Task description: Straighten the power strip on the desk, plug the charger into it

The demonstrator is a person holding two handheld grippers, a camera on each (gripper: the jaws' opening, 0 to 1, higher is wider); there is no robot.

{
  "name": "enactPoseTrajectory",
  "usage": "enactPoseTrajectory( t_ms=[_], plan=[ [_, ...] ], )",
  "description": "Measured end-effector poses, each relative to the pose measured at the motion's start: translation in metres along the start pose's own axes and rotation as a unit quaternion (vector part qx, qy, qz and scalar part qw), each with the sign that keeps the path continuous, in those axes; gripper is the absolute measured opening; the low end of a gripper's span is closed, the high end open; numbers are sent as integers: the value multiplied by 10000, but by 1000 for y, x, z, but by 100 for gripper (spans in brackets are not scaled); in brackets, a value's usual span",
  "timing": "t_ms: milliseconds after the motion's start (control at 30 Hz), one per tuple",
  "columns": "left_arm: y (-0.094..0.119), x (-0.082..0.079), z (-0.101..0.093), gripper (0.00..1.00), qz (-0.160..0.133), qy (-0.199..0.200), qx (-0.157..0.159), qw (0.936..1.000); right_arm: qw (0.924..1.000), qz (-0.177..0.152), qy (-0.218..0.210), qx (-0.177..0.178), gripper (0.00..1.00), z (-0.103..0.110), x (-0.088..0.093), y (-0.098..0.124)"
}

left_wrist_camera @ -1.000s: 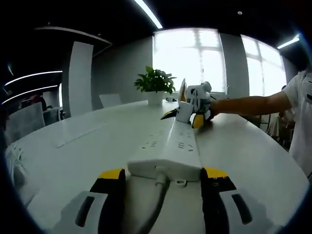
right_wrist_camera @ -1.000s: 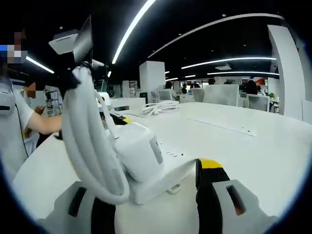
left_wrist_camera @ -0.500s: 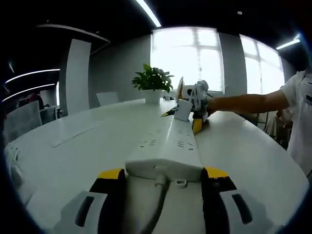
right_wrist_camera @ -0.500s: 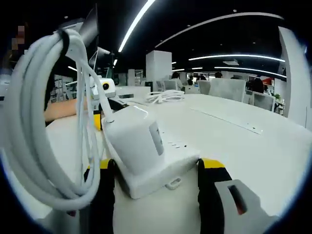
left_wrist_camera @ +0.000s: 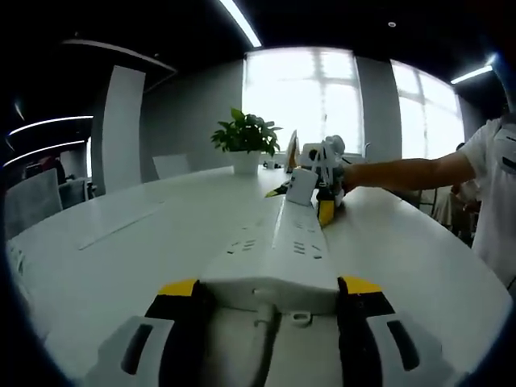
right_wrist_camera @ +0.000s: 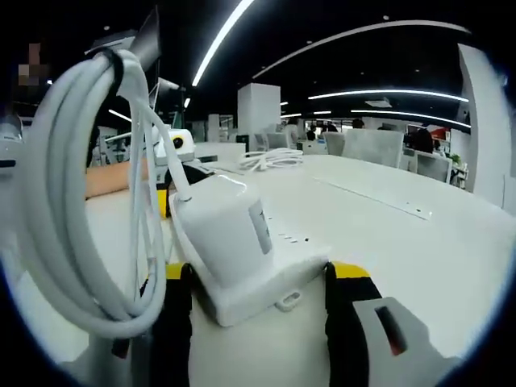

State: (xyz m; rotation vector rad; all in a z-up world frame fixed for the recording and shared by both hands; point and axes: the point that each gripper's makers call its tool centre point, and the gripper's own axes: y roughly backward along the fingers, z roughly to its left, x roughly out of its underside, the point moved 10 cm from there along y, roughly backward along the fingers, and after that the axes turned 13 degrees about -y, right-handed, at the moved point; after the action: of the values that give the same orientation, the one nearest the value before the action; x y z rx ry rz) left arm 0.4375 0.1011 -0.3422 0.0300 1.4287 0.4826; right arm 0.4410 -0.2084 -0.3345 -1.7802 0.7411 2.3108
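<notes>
Left gripper (left_wrist_camera: pixel 270 294): its yellow-tipped jaws are closing on the near end of the long white plastic power strip (left_wrist_camera: pixel 282 254), one jaw pressing each side.
Power strip cord (left_wrist_camera: pixel 260 355): the white cord is leaving the strip's near end and running back between the left jaws.
Right gripper (right_wrist_camera: pixel 254 282): its jaws are clamping the strip's other end (right_wrist_camera: pixel 270 278), one on each side.
White block charger (right_wrist_camera: pixel 222 226): it is sitting on the strip just ahead of the right jaws; whether its prongs are fully seated, I cannot tell.
Coiled white charger cable (right_wrist_camera: pixel 76 193): it is hanging left of the right jaws.
White surface (left_wrist_camera: pixel 121 250): it is carrying the strip.
Potted green plant (left_wrist_camera: pixel 244 139): it is standing far beyond the left jaws.
</notes>
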Motion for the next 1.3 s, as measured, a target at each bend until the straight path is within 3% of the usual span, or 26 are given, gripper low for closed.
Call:
enactPoseTrajectory(
  t_ms=[533,1300],
  plan=[
    [-2,-1,9,69,-158,-144,416,9989,9997,-80,-48,231,64,14,4,11],
    [-5,-3,12,69,-180,-182,575,9980,9993,-112,-83,346,64,17,5,16]
  ],
)
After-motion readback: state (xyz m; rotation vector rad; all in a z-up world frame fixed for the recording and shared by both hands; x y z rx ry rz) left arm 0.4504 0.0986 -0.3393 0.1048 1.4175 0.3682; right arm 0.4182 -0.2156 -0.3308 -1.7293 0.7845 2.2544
